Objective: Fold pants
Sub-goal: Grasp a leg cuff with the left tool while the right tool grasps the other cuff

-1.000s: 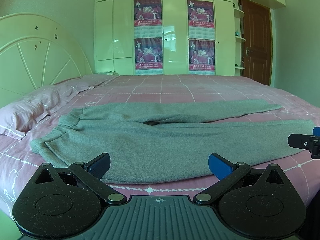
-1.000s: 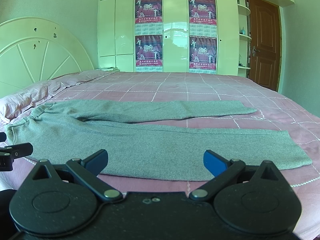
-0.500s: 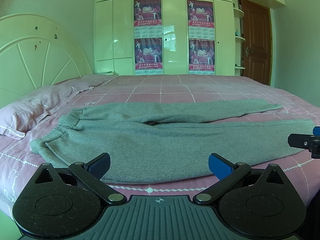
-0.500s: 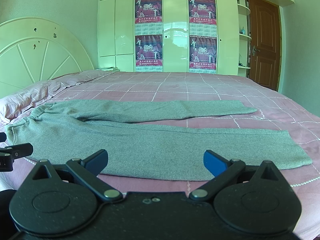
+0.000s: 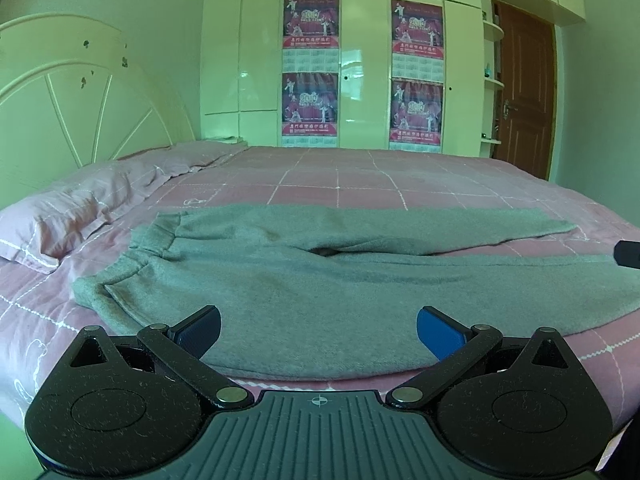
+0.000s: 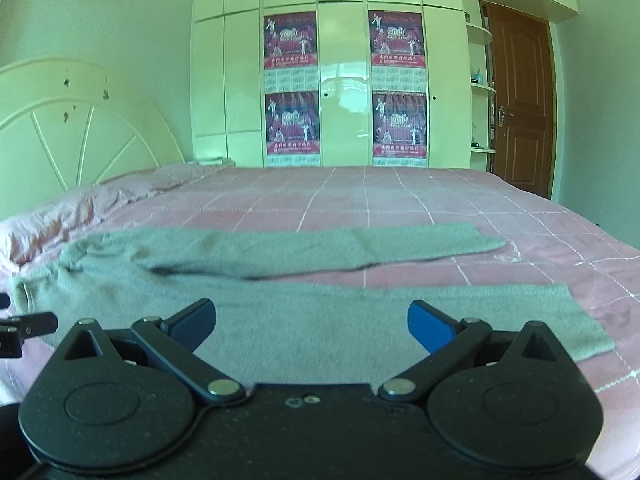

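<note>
Grey pants (image 5: 304,280) lie flat on the pink checked bed (image 5: 360,176), waistband to the left and both legs spread apart toward the right. They also show in the right wrist view (image 6: 304,312), with the near leg's cuff at the right. My left gripper (image 5: 318,332) is open and empty, just above the near edge of the pants close to the waist. My right gripper (image 6: 312,326) is open and empty, above the near leg.
A pink pillow (image 5: 80,208) lies at the left by the white headboard (image 5: 80,112). A white wardrobe with red posters (image 5: 312,72) stands behind the bed. A brown door (image 5: 524,100) is at the right.
Both grippers have moved forward and a little lower toward the pants. The right wrist view has shifted most. The pants have not moved.
</note>
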{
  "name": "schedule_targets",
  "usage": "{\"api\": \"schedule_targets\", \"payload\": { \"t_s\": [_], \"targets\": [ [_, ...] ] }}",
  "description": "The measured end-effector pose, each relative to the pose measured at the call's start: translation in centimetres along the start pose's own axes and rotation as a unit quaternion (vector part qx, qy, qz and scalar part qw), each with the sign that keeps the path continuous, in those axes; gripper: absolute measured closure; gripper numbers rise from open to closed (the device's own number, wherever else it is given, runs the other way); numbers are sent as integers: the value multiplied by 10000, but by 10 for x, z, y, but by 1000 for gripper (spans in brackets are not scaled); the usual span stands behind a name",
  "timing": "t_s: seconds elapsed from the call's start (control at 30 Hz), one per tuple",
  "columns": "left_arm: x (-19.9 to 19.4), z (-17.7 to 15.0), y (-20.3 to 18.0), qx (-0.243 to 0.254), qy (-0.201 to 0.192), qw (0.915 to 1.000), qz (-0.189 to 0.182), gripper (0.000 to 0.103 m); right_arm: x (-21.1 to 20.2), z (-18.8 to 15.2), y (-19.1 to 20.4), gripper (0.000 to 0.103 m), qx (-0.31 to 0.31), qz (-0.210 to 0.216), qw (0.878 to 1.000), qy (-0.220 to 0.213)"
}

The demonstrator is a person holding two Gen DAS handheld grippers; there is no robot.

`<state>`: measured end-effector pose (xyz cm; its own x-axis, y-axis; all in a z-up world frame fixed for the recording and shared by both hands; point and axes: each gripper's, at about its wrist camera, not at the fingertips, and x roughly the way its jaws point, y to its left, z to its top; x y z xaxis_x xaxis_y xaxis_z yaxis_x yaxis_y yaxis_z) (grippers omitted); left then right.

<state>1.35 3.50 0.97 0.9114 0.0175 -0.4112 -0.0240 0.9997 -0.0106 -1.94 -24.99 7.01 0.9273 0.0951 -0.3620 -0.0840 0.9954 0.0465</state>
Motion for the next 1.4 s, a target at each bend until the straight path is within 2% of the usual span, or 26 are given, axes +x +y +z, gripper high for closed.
{"api": "schedule_targets", "payload": {
  "t_s": [0.1, 0.2, 0.3, 0.37, 0.43, 0.6, 0.67, 0.7, 0.73, 0.9, 1.07, 1.1, 1.13, 1.17, 1.3, 1.37, 1.4],
  "targets": [
    [15, 14, 30, -122, 64, 9993, 334, 0, 9, 21, -4, 6, 146, 218, 9996, -106],
    [40, 35, 67, -121, 104, 9995, 285, 0, 29, 45, 3, 6, -22, 421, 9989, -190],
    [76, 60, 110, -62, 212, 9993, 297, 0, 59, 71, 6, 6, 66, 650, 9977, -191],
    [103, 77, 139, -9, 248, 9994, 246, 0, 86, 87, 9, 6, 90, 663, 9977, -114],
    [139, 97, 173, -18, 266, 9990, 355, 0, 116, 101, 11, 6, 123, 706, 9974, -20],
    [240, 125, 232, 53, 687, 9969, 367, 0, 189, 126, 27, 6, -16, 798, 9965, 258],
    [278, 126, 248, 3, 866, 9959, 251, 20, 216, 130, 35, 6, -201, 783, 9961, 360],
    [296, 126, 254, -8, 974, 9951, 161, 23, 230, 130, 38, 6, -283, 759, 9958, 430],
    [315, 126, 261, -29, 1044, 9944, 127, 24, 244, 128, 41, 6, -335, 762, 9952, 515],
    [382, 116, 280, -246, 1401, 9884, -536, 24, 307, 118, 50, 9, -457, 887, 9907, 929],
    [422, 106, 286, -365, 1474, 9813, -1183, 24, 362, 109, 52, 28, -511, 1178, 9821, 1381],
    [425, 104, 284, -344, 1467, 9806, -1257, 26, 372, 108, 51, 29, -570, 1196, 9805, 1451],
    [428, 103, 283, -311, 1446, 9791, -1395, 55, 379, 106, 50, 30, -622, 1193, 9795, 1500],
    [428, 104, 283, -354, 1431, 9770, -1541, 69, 386, 105, 48, 31, -643, 1219, 9782, 1556],
    [417, 106, 283, -272, 1200, 9777, -1701, 84, 410, 104, 47, 37, -1038, 1371, 9699, 1726],
    [413, 109, 286, -270, 1165, 9774, -1746, 85, 422, 103, 53, 47, -1304, 1566, 9615, 1846],
    [416, 109, 285, -253, 1238, 9764, -1749, 85, 431, 102, 58, 48, -1442, 1672, 9557, 1948]
  ]
}}
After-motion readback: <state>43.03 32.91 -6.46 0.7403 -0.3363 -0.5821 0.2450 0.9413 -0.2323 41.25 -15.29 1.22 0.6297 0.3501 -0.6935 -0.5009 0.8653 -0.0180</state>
